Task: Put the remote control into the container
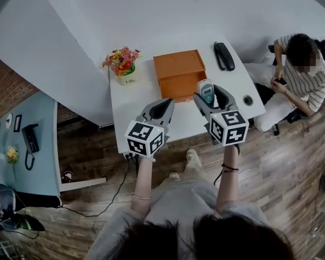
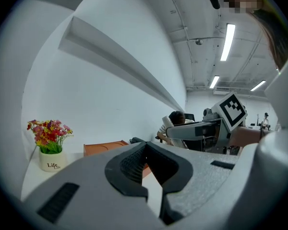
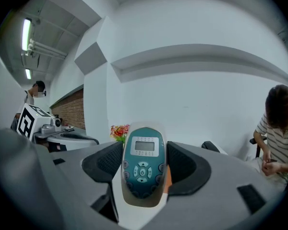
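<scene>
The remote (image 3: 143, 169) sits between the jaws of the right hand-held gripper (image 1: 208, 97), which is clamped on its two long sides. Its teal face with the small screen and buttons is turned towards the camera, and the screen end sticks out past the pads. It looks like a hard plastic shell: light, stiff and smooth. The rounded edges could slide if the squeeze eases, so the flat of the long sides near the middle, where it is held now, seems the safest place. The buttons are best left clear of the pads.

In the head view the remote hangs just beside the right front corner of the orange container (image 1: 179, 72). It is not yet over the container, and I cannot judge how high it is above the worktop (image 1: 131, 112).

The left hand-held gripper (image 1: 168, 103) is near the container's front edge, its jaws closed together with nothing between them.

Further out on the worktop are a pot of flowers (image 1: 123, 65) left of the container and a black handset (image 1: 223, 56) to its right. A person sits beyond the right end.
</scene>
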A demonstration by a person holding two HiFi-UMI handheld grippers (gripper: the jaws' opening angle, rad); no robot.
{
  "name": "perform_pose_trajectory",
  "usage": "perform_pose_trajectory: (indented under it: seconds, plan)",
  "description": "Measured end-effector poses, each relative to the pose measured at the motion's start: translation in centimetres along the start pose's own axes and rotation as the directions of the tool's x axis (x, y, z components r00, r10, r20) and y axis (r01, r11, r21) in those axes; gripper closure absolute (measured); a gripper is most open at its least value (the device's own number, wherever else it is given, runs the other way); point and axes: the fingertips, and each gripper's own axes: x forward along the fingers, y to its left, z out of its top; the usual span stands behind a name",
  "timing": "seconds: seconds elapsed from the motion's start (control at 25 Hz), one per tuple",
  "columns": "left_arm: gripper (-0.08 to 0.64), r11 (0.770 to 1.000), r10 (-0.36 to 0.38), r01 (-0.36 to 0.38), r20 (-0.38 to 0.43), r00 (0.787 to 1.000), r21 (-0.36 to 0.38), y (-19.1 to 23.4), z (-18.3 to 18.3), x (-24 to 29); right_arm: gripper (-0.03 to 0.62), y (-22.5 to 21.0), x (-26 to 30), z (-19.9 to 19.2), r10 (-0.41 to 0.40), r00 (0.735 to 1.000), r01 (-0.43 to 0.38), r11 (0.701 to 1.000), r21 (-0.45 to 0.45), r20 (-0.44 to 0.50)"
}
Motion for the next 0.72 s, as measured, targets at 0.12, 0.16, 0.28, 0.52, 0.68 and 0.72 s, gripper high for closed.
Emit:
perform_pose_trajectory:
  seconds: [0.12,0.16,0.28,0.52,0.68,0.72]
  plan:
    - [0.557,1.000,0.016,-0.016,0.005,1.000,-0.011,0.8,0.4,0.9,0.307,-0.8,1.2,1.0,0.011,1.000,-0.011,1.000,-0.027,-0.001]
    - [0.557,1.000,0.019,-0.018,0.008,1.000,-0.015,1.0,0.4,1.2,0.307,-1.0,1.5,1.2,0.017,1.000,-0.017,0.999,-0.033,-0.003]
    - [0.557,0.999,0.021,-0.021,0.017,1.000,-0.030,1.4,0.3,2.1,0.307,-1.6,2.7,1.2,0.023,0.999,-0.024,0.998,-0.064,-0.025]
    - [0.557,0.997,0.054,-0.054,0.004,0.999,-0.057,3.1,-0.3,4.0,0.307,-2.1,5.5,1.0,0.069,0.995,-0.077,0.991,-0.107,-0.075]
    - [0.557,0.995,0.075,-0.075,0.002,0.997,-0.073,4.1,-0.4,5.0,0.307,-2.3,7.1,1.1,0.096,0.991,-0.109,0.985,-0.135,-0.096]
    - [0.557,0.994,0.081,-0.081,0.001,0.997,-0.076,4.5,-0.4,5.3,0.307,-2.3,7.6,1.2,0.105,0.989,-0.119,0.983,-0.139,-0.101]
